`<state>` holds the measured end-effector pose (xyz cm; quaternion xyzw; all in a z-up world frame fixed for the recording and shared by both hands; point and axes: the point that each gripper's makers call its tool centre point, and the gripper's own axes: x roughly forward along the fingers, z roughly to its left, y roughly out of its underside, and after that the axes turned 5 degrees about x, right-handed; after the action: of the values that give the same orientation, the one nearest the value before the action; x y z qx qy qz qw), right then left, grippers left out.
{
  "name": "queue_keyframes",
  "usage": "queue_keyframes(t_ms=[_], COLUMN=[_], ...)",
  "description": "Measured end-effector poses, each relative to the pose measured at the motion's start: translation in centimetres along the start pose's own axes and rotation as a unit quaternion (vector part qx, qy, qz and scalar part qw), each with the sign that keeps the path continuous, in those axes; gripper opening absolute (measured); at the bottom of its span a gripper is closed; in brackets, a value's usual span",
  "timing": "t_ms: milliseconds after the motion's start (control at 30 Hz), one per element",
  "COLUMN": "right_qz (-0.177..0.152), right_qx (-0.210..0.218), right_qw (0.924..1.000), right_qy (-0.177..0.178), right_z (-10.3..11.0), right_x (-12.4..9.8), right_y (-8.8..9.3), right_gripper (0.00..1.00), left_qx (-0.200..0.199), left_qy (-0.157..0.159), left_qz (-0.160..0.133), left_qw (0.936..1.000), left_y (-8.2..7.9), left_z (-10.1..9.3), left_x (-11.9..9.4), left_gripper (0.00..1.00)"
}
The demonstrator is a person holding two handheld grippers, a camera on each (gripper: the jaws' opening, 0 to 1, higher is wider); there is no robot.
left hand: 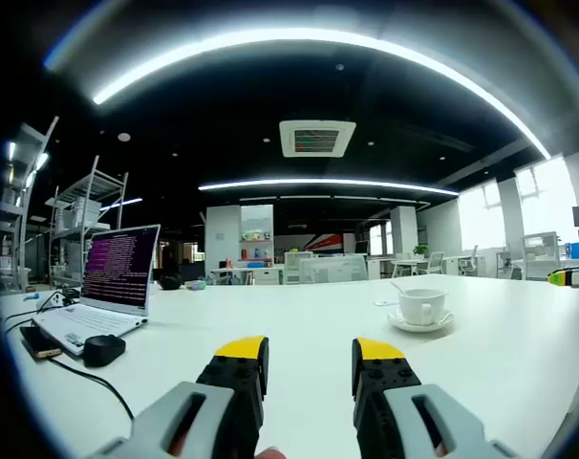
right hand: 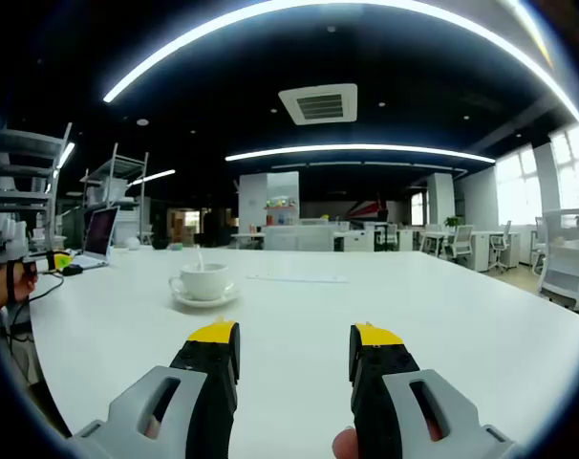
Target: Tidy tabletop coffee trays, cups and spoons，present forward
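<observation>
My white table (left hand: pixel 299 325) carries a white cup on a saucer (left hand: pixel 421 311), spoon standing in the cup. An open laptop (left hand: pixel 103 292), a phone (left hand: pixel 39 341), a black mouse (left hand: pixel 103 350) and cables lie at its other end.

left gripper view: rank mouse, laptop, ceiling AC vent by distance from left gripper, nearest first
1. Black mouse, on the table left of the left gripper, nearest.
2. Open laptop, just behind the mouse, further left.
3. Ceiling AC vent, overhead and ahead, farthest.

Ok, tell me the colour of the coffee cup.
White, like its saucer; the cup shows best in the right gripper view.
</observation>
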<state>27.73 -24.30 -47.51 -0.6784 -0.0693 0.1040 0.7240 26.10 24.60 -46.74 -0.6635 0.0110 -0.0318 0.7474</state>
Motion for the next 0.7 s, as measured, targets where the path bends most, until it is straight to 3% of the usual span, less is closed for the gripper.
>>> queue_keyframes(t_ms=[700], right_qz=[0.004], right_qx=[0.006], right_qw=[1.0], right_qy=[0.007], right_z=[0.1], right_x=[-0.87], right_y=[0.52], right_gripper=[0.45], left_qx=[-0.001], left_qy=[0.005], left_qz=[-0.001], left_qw=[1.0], left_y=[-0.08], left_z=[-0.4], left_x=[-0.76], left_gripper=[0.36])
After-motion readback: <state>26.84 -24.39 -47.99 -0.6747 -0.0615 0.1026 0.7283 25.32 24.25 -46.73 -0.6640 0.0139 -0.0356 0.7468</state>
